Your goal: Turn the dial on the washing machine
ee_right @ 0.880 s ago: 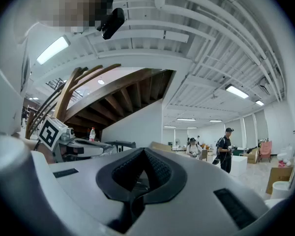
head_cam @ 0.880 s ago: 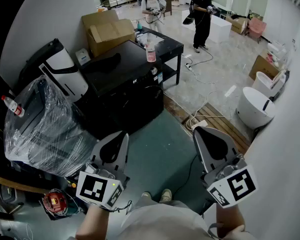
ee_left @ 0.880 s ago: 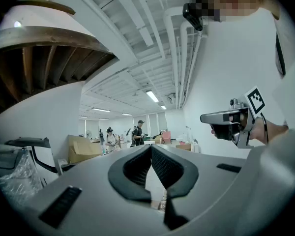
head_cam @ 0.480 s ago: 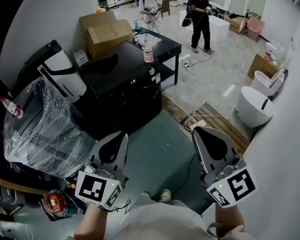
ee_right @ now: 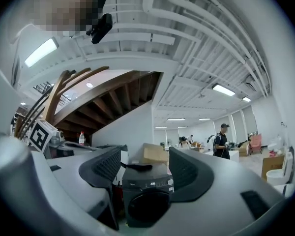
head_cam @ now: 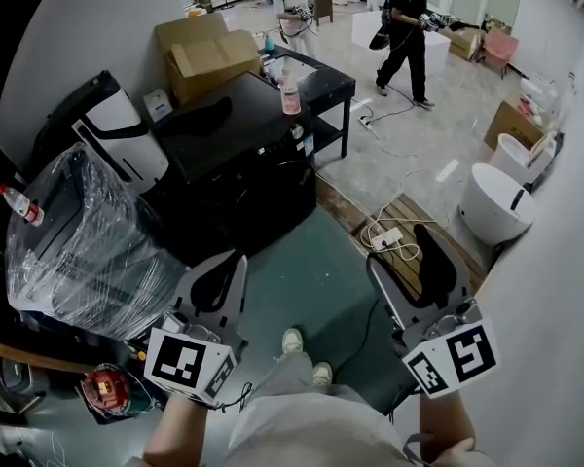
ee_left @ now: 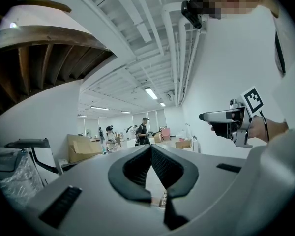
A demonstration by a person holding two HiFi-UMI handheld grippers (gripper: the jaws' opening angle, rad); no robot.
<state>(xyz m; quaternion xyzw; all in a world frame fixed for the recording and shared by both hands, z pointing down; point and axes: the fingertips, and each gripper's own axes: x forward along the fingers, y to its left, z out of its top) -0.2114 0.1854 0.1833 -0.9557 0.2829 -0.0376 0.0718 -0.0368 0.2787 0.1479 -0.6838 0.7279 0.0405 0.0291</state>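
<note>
The black washing machine (head_cam: 238, 163) stands ahead of me on the left, past a strip of green floor. Its dial (head_cam: 298, 135) is a small round knob at the right end of the control panel. The right gripper view frames the machine (ee_right: 147, 200) between the jaws, far off, with the dial (ee_right: 170, 182) at the edge of the right jaw. My right gripper (head_cam: 404, 251) (ee_right: 145, 159) is open and empty. My left gripper (head_cam: 214, 285) (ee_left: 151, 149) is shut on nothing, its pads touching at the tips. Both are held low in front of me, well short of the machine.
A plastic-wrapped appliance (head_cam: 78, 241) stands left of the washing machine. Cardboard boxes (head_cam: 209, 52) and a black table (head_cam: 316, 81) lie behind it. A power strip with cables (head_cam: 389, 236) lies on the floor to the right, by a white tub (head_cam: 496, 207). Two people (head_cam: 409, 32) stand far back.
My right gripper's jaws have opened from shut. My feet have stepped forward. The person in black at the back has walked to the right. The left gripper stays shut.
</note>
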